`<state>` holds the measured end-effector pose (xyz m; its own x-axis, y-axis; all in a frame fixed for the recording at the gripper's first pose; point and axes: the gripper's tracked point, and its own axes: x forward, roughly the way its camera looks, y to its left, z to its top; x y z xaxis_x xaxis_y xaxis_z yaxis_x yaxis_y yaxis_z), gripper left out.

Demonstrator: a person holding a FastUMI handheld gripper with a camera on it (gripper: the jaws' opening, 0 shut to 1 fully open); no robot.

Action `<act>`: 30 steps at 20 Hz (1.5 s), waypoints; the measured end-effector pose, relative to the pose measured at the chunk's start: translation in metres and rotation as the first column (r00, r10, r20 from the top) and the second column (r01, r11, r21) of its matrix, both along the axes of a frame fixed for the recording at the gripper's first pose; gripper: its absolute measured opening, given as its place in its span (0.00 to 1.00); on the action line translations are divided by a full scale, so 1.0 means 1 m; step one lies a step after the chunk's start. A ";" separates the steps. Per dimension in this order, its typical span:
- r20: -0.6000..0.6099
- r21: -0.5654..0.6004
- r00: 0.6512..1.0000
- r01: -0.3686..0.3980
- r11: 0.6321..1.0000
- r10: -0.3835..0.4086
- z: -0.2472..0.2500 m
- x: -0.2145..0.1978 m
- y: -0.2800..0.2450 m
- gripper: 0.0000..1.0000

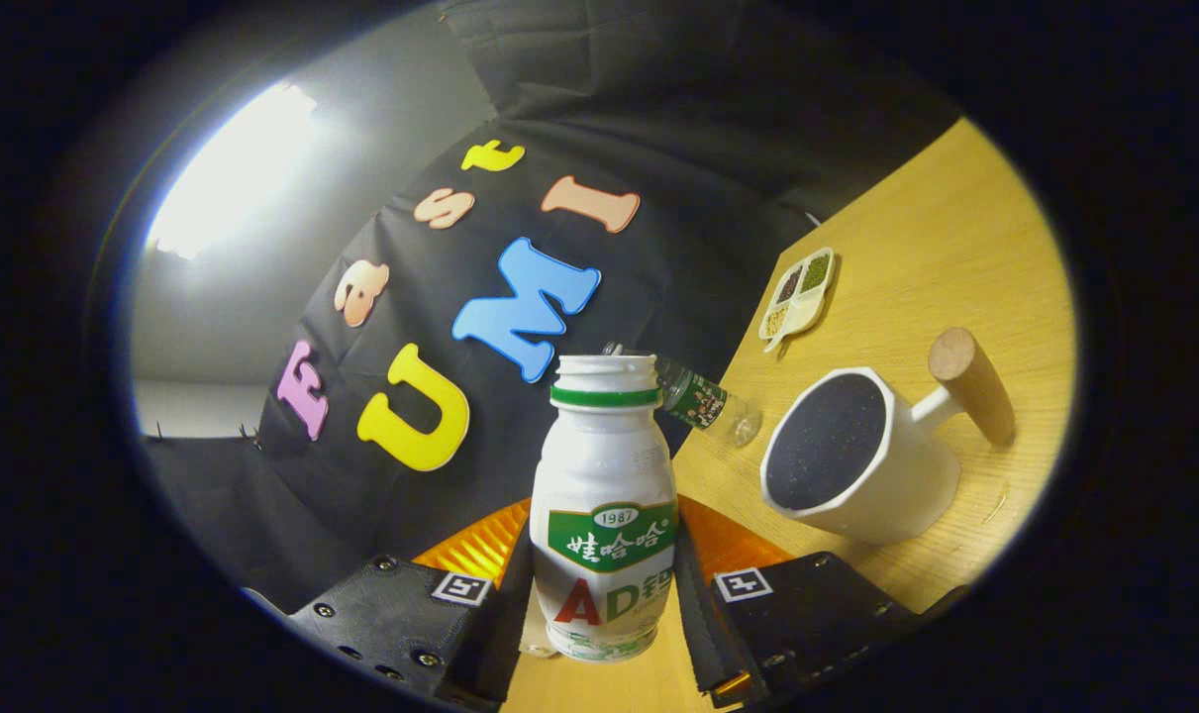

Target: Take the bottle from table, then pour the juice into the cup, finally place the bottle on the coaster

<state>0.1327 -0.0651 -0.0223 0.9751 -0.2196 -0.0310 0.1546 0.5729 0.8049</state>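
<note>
- Bottle: white, with a printed label on its front made up of a green banner, a small oval above it and large red and green characters below.
- Gripper: a finger presses on each side of the bottle. Each finger carries a black-and-white square marker, one left of the bottle and one right of it. These are coded patterns, not text.
- Small clear bottle, just behind the bottle's neck: its green label print is too small to read.
</note>
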 end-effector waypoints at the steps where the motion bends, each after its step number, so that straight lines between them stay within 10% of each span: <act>1: 0.002 -0.035 1.000 0.005 0.999 -0.005 0.003 0.002 0.002 0.67; 12: -0.098 -0.377 0.995 -0.006 0.926 -0.034 0.011 0.004 0.017 0.67; 26: -0.261 -0.778 0.955 -0.120 0.617 -0.143 -0.014 0.027 0.020 0.67; 30: -0.285 -0.798 0.947 -0.149 0.584 -0.147 -0.021 0.036 0.022 0.67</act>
